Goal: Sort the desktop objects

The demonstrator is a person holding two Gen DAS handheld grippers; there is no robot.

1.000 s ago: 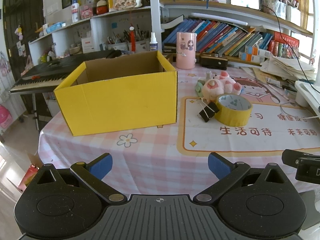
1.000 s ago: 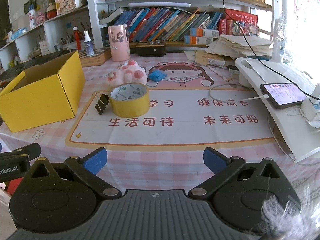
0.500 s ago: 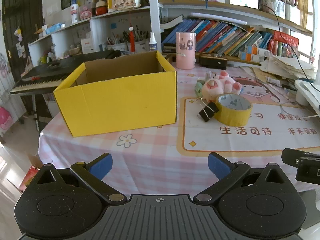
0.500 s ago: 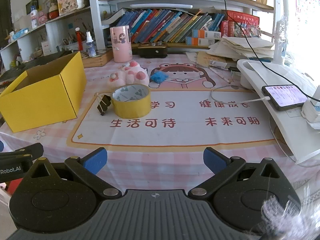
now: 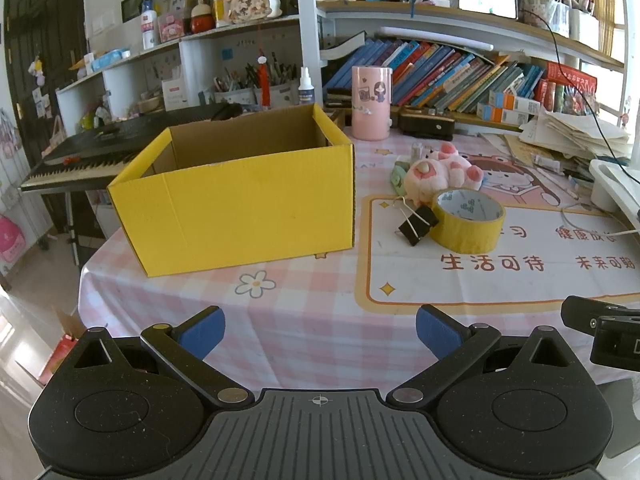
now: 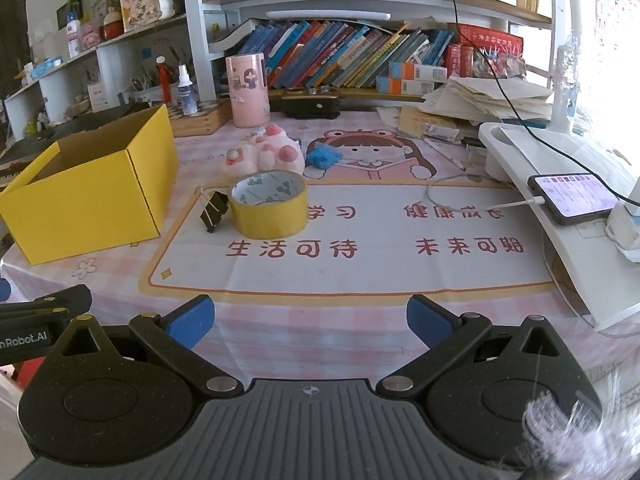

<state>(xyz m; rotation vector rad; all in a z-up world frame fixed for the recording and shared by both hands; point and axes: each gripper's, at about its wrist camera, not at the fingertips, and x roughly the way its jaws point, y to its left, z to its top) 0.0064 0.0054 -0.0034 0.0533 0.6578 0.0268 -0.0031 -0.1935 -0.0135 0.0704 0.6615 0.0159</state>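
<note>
Sorting hasn't started: both the left claw (image 5: pixel 318 332) and right claw (image 6: pixel 308 322) hang wide open and empty, with tape roll (image 6: pixel 269 205), binder clip (image 6: pixel 214 211) and plush toy (image 6: pixel 264 154) sitting on the tabletop (image 6: pixel 320 320) right of the yellow box (image 5: pixel 240 196).

A: Surface? Table (image 5: pixel 304 344) with a pink checked cloth, printed mat (image 6: pixel 360 264) on top.

B: On the cloth: yellow box (image 5: pixel 240 208), open top, left of the mat. Pink cup (image 5: pixel 371 103) upright at the back, dark case (image 6: pixel 310 103) beside it.

A: On the mat: yellow tape roll (image 6: pixel 269 205) lying flat, black binder clip (image 6: pixel 213 211) touching its left side, pink plush (image 6: pixel 262 153) just behind. Blue scrap (image 6: pixel 323 156) right of the plush.

B: Right edge: white stand (image 6: pixel 560 200), paper pile (image 6: pixel 488 100) behind it.
</note>
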